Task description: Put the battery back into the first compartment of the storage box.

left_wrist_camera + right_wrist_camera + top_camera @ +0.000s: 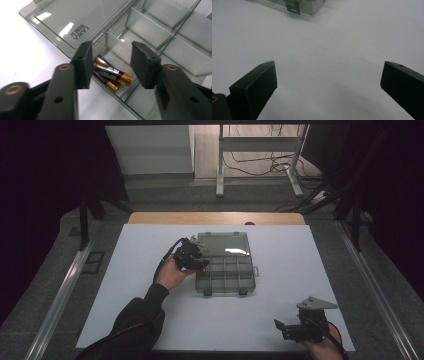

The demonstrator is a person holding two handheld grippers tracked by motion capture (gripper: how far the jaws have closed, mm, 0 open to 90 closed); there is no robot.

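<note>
A clear smoke-grey plastic organiser box (226, 270) with its lid (222, 243) swung open and lying flat is seen near the middle of the white table surface (150, 320) in the high view. The box interior is split by dividers into several compartments.

The left gripper (197, 260), black, two-jaw, is held by the person's left hand (171, 274) at the left edge of the box, over the compartments nearest the lid hinge. In the left gripper view its jaws stand apart with nothing between them, and the left gripper (111, 61) is aimed down at a corner compartment. Three or so black-and-gold cylindrical batteries (111, 74) are seen lying side by side in that compartment, close against its outer wall. The neighbouring compartments appear empty. The transparent lid (75, 22) carries printed lettering and lies flat on the table beside the box.

The right gripper (283, 327), black with a grey three-cornered plate on top, is held low at the near right corner of the table, well apart from the box. In the right gripper view the jaws of the right gripper (329, 82) are spread wide over bare white table (324, 50), nothing gripped. A corner of the grey box (305, 6) with a dark latch is visible at the top edge.

A dark sleeve (135, 325) covers the left forearm.
</note>
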